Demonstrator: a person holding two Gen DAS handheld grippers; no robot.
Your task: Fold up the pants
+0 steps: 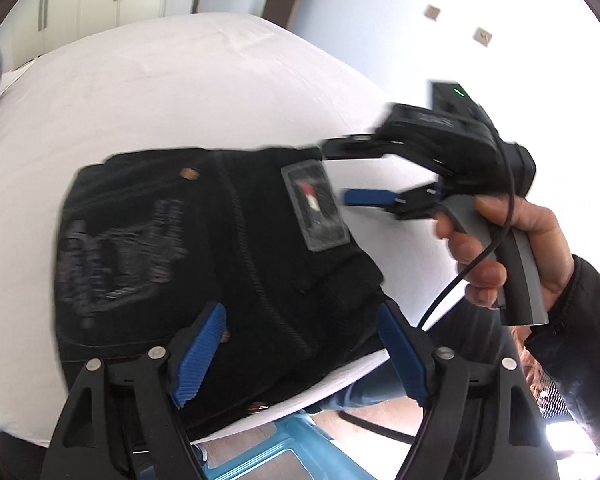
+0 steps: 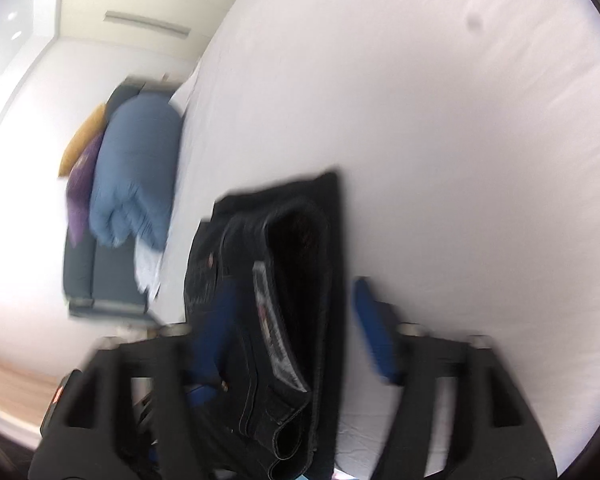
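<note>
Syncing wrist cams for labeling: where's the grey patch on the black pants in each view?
Left wrist: grey patch sits right of centre on the folded black pants, near the right gripper, whose jaws are open.
Right wrist: the patch shows edge-on as a thin strip, lower centre, between the open jaws.
Shared landmark: the white bed under the pants.

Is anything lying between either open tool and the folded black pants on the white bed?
Nothing visible. The folded black denim pants lie directly before the left tool and right tool on the white bed sheet.
</note>
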